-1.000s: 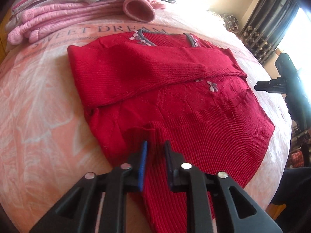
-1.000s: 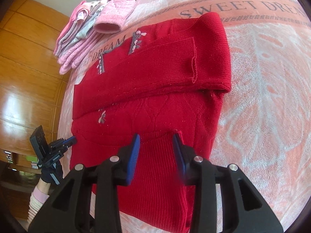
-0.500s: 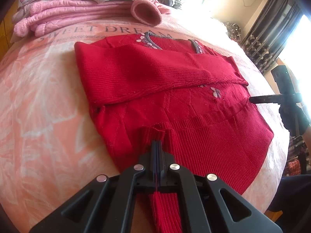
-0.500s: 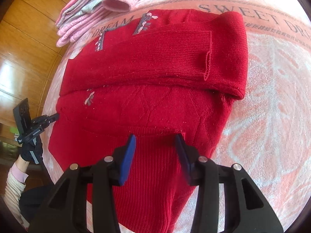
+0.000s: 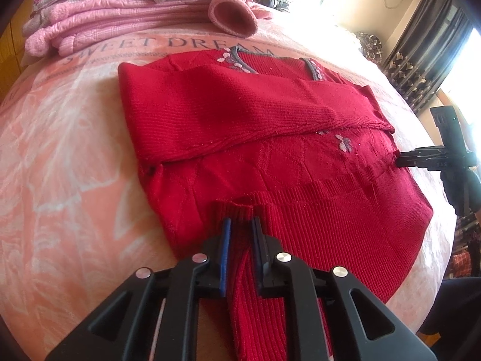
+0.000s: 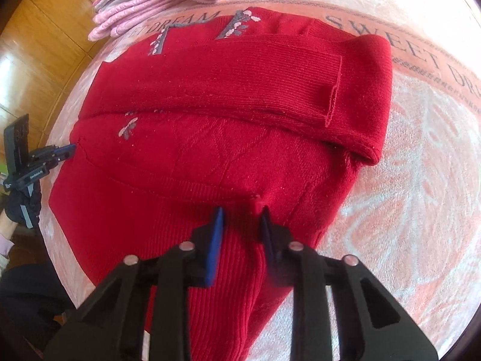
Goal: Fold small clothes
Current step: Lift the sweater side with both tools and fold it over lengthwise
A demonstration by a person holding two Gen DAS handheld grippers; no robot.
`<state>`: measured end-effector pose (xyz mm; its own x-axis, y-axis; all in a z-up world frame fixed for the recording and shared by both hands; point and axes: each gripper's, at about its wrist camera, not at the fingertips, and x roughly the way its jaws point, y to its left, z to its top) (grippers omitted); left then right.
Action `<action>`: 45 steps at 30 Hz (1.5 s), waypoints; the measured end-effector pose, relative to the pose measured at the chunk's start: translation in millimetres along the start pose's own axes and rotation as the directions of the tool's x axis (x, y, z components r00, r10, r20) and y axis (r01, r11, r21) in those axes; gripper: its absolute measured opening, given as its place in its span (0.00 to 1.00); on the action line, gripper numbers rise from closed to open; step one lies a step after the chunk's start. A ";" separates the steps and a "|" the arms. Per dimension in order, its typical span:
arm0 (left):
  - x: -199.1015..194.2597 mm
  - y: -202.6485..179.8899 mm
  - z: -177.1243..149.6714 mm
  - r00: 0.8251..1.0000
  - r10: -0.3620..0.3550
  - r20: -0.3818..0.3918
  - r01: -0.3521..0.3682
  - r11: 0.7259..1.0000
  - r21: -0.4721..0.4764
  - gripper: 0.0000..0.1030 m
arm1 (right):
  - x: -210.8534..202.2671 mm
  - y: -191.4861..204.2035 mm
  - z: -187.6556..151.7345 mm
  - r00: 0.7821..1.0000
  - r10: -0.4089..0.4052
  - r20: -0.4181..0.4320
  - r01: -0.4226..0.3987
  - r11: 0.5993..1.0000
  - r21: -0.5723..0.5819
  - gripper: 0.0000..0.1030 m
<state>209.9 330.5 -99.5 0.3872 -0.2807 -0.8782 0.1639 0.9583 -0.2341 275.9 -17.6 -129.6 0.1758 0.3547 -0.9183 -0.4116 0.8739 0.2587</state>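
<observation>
Two words, "SWEET DREAM", on blanket [image 5: 54, 156].

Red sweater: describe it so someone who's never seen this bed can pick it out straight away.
Start from the pink blanket printed with SWEET DREAM. The red sweater lies flat across its middle, sleeves folded over the chest. Unlike the pink and grey stack of clothes behind it, it is deep red knit with a grey neckline trimmed in small pale flowers.
</observation>
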 end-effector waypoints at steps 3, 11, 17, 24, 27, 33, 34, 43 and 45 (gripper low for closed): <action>-4.5 0.6 -1.0 1.000 -0.013 0.021 0.013 1.000 -0.028 0.04 | -7.2 2.7 -3.1 1.000 0.006 0.024 -0.006 1.000 -0.013 0.07; -43.3 -7.4 5.7 0.985 -0.080 0.154 0.090 0.994 -0.060 0.03 | -53.1 1.4 -8.6 0.990 0.085 0.113 -0.086 0.996 0.008 0.04; -70.7 -11.3 22.9 0.961 -0.088 0.264 0.117 0.989 -0.093 0.03 | -84.1 -3.7 -5.6 0.974 0.123 0.190 -0.133 0.990 0.044 0.04; -88.9 0.0 71.3 0.921 -0.029 0.388 0.096 0.983 -0.155 0.03 | -116.8 -25.6 28.6 0.950 0.043 0.308 -0.084 0.989 0.119 0.04; -81.4 12.3 104.0 0.908 0.000 0.418 0.091 0.976 -0.196 0.03 | -121.9 -41.1 60.2 0.937 0.005 0.350 -0.069 0.983 0.170 0.04; -31.2 36.5 160.9 0.904 0.093 0.417 0.022 0.964 -0.264 0.03 | -94.4 -73.7 123.8 0.930 -0.085 0.356 -0.007 0.968 0.250 0.04; -18.6 40.5 165.3 0.910 0.108 0.400 0.008 0.961 -0.277 0.03 | -83.5 -77.7 131.1 0.934 -0.088 0.347 -0.005 0.966 0.260 0.04; 55.5 57.6 169.9 0.935 0.229 0.272 -0.146 0.944 -0.295 0.03 | 4.0 -97.0 154.8 0.958 -0.157 0.239 0.076 0.945 0.318 0.04; 59.7 62.1 171.0 0.934 0.249 0.258 -0.165 0.937 -0.308 0.03 | 14.0 -99.4 153.0 0.961 -0.167 0.221 0.088 0.941 0.327 0.05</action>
<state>398.4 364.1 -95.1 0.6359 -0.0376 -0.7708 -0.1895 0.9606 -0.2032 456.1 -48.6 -122.3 0.4354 0.2686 -0.8592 -0.0794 0.9622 0.2606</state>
